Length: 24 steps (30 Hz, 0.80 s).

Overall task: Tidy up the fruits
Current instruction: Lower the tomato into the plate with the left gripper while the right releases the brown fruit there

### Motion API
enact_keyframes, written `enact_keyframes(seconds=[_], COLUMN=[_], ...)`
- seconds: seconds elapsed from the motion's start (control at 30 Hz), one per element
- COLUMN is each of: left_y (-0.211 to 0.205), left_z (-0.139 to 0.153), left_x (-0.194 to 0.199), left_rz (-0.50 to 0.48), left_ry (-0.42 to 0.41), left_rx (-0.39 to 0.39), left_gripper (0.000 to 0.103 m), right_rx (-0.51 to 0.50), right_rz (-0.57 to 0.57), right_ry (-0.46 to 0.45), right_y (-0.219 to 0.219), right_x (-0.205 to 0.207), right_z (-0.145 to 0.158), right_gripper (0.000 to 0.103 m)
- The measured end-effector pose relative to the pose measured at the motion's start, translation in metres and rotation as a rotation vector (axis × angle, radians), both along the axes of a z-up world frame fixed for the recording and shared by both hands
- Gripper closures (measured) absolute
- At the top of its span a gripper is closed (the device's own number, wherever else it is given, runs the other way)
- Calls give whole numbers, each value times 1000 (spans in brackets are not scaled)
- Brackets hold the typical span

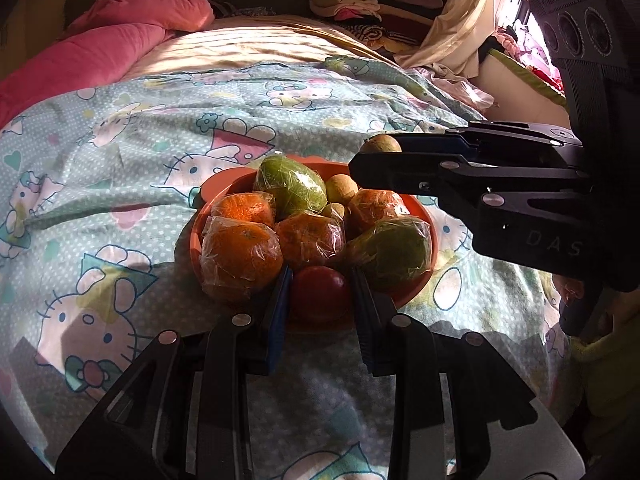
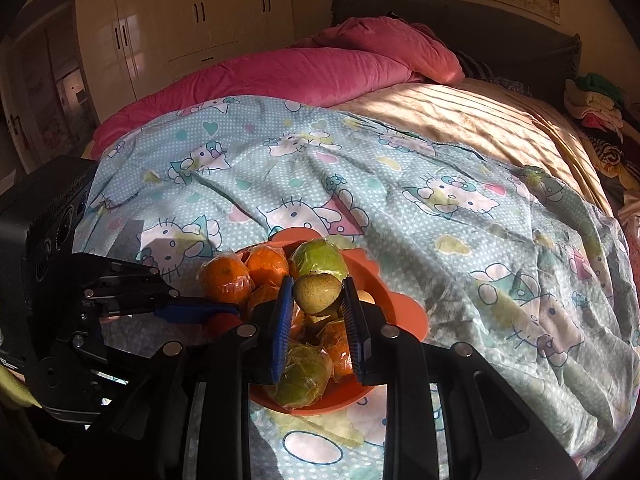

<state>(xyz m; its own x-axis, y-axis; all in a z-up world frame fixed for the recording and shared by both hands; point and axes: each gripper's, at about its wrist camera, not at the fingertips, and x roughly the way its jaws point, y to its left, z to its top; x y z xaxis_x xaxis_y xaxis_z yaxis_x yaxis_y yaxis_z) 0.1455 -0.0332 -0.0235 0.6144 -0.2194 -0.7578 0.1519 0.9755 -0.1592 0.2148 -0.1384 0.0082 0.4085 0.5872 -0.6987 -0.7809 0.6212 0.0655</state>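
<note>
Left gripper [image 1: 320, 300] jaws clamp red fruit [image 1: 318, 294] over orange bowl [image 1: 420, 210].

red fruit [image 1: 318, 294] half hidden between tongs pads, bowl [image 1: 420, 208] base buried under wrapped fruit

Left wrist view: close above bowl [image 1: 416, 204], angled down across bed [image 1: 160, 128] toward clothes pile [image 1: 352, 0]. Right wrist view: close over same bowl [image 2: 404, 312], angled down toward wardrobe [image 2: 192, 20]. Shared by both 2: bowl, patterned sheet [image 2: 440, 184], pink duvet [image 1: 100, 44].
</note>
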Motion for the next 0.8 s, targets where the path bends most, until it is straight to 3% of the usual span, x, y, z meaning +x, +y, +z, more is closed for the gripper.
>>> enact_keyframes(seconds=[0.8], left_y=[2], left_z=[-3], left_x=[2], left_rz=[5], left_ry=[2], left_rx=[-1], left_gripper=[81], right_rx=[-63], right_rz=[11], right_ry=[55], right_y=[12], right_x=[9], right_z=[-20], right_gripper=[79])
